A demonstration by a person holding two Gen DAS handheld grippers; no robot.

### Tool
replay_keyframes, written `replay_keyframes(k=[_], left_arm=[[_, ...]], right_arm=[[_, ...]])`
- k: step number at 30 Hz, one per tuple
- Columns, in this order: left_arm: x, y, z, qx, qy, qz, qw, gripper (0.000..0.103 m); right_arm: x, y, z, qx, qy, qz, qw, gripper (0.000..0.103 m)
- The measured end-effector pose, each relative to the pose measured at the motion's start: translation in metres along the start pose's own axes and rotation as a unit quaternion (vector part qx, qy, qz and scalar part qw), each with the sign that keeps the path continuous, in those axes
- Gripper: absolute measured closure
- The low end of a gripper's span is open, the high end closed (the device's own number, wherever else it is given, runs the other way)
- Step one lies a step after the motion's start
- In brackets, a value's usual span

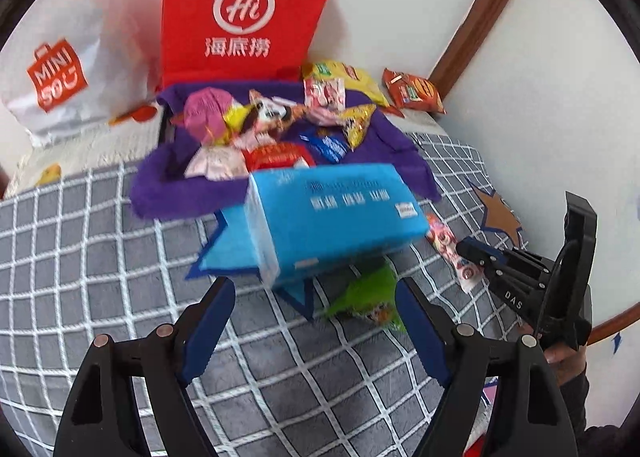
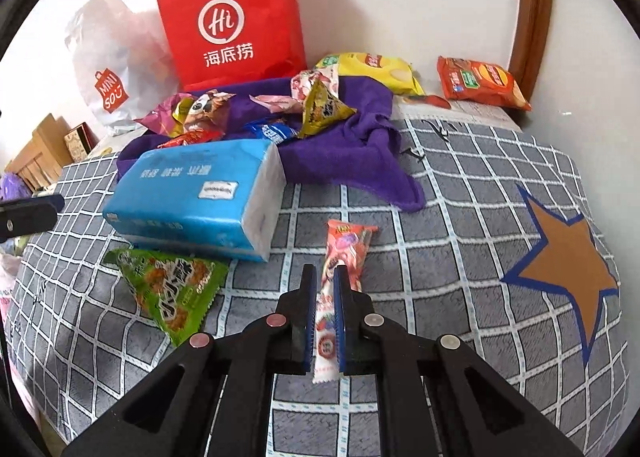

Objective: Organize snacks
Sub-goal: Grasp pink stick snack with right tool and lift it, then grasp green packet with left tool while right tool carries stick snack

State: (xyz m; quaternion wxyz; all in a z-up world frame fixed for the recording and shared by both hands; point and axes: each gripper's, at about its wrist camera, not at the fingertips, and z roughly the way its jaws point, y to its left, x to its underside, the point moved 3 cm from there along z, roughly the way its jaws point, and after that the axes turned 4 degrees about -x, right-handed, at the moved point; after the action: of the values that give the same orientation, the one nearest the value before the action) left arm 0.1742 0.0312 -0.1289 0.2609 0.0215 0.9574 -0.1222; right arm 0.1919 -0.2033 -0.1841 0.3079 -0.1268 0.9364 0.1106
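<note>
My right gripper (image 2: 325, 277) is shut on a long pink-red snack stick packet (image 2: 344, 253) that lies on the checked bed cover; the same packet (image 1: 446, 243) and the right gripper (image 1: 474, 253) show at the right of the left wrist view. My left gripper (image 1: 316, 293) is open and empty, above a green triangular snack bag (image 1: 370, 297) and just in front of a blue tissue pack (image 1: 332, 217). The green bag (image 2: 172, 289) lies left of the right gripper. Several snack packets (image 1: 260, 125) lie on a purple towel (image 1: 168, 193) behind the tissue pack (image 2: 192, 197).
A red Haidilao paper bag (image 1: 244, 9) and a white Miniso bag (image 1: 60, 69) stand against the wall. A yellow chip bag (image 2: 372, 69) and an orange chip bag (image 2: 480, 85) lie at the far right by a wooden frame (image 2: 532, 17).
</note>
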Motion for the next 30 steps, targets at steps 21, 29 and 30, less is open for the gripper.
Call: replay_keyframes(k=[21, 29, 30], left_arm=[[0.016, -0.065, 0.088, -0.002, 0.066, 0.050, 0.9965, 0.048], [0.020, -0.055, 0.070, -0.005, 0.053, 0.053, 0.9972, 0.053], [0.020, -0.052, 0.066, -0.007, 0.051, 0.050, 0.9974, 0.053]], right_arm=[[0.015, -0.034, -0.004, -0.036, 0.009, 0.038, 0.999, 0.079], [0.002, -0.018, 0.008, -0.039, 0.002, 0.010, 0.999, 0.062], [0.000, -0.016, 0.013, -0.036, 0.005, 0.008, 0.999, 0.062]])
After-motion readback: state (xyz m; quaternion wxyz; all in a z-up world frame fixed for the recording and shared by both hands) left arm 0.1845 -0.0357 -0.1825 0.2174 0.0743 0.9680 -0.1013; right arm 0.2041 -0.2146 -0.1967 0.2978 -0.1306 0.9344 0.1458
